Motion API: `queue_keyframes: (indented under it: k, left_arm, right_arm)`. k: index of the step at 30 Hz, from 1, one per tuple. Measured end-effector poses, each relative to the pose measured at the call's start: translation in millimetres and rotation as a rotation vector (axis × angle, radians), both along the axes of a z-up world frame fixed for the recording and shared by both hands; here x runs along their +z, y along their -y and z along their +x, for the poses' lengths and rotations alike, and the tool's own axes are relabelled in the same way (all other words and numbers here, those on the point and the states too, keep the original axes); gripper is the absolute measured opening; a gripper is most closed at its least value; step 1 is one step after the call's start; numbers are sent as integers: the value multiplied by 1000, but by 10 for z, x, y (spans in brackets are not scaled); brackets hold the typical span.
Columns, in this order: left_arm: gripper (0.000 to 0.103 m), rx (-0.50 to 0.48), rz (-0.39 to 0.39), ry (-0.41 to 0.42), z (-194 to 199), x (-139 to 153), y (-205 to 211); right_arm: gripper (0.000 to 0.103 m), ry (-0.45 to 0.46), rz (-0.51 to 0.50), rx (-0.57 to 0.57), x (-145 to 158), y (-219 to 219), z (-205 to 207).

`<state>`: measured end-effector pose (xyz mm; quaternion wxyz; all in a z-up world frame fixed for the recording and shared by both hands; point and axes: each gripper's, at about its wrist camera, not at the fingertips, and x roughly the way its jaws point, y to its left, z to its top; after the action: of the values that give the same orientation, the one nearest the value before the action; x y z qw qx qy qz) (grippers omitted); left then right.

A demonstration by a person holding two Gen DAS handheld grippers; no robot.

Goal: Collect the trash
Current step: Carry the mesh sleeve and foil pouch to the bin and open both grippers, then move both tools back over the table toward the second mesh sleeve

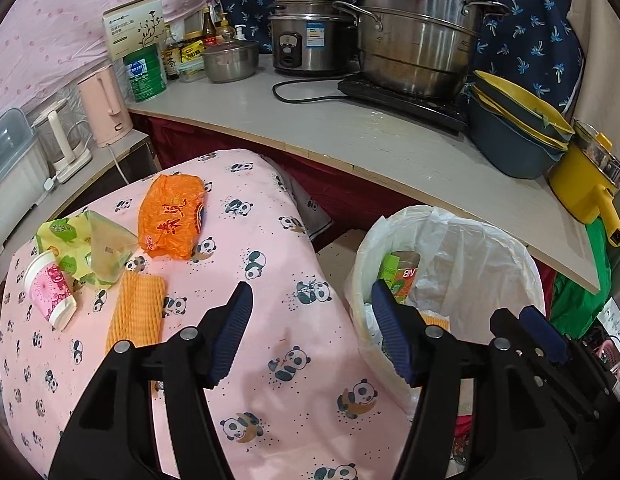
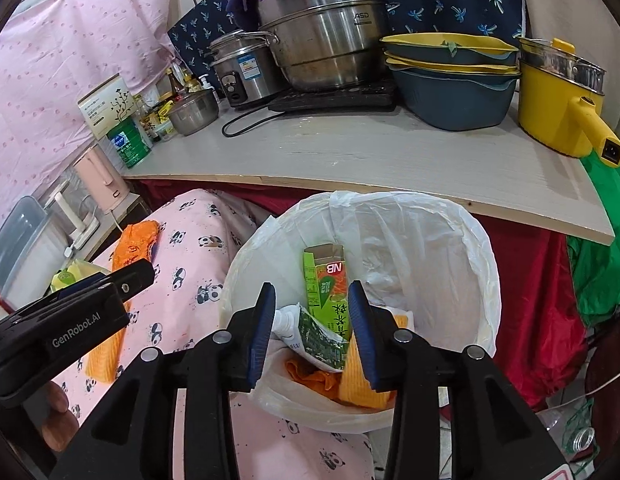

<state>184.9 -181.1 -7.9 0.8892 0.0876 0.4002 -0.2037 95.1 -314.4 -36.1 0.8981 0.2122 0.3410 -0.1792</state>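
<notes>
While pots and basins crowd the grey surface (image 2: 350, 152) behind, the green carton (image 2: 326, 292) stands nearly upright in the lined bin (image 2: 450, 240), open end up. Both the left tongs (image 1: 314, 336) and the right tongs (image 2: 312, 334) gape empty.

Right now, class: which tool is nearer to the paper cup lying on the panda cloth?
Left. The left tool hangs over the panda cloth, with the paper cup off to one side. The right tool is over the lined bin.
</notes>
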Motion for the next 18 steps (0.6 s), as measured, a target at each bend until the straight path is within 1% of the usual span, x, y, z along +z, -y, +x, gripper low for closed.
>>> queue_keyframes:
  k: [3, 7, 11, 15, 18]
  left_arm:
    - [59, 6, -1, -1, -16, 8, -48]
    - [59, 16, -5, 3, -46, 36, -123]
    - [59, 30, -6, 8, -72, 59, -224]
    - [62, 51, -9, 12, -96, 79, -362]
    - [63, 68, -11, 15, -113, 91, -465]
  right_arm:
    - [38, 4, -6, 5, 34, -42, -11]
    - [43, 14, -13, 8, 93, -116, -34]
    - [44, 19, -20, 21, 147, -206, -40]
    - [44, 24, -26, 37, 191, -312, -47]
    - [44, 26, -32, 53, 223, -400, -36]
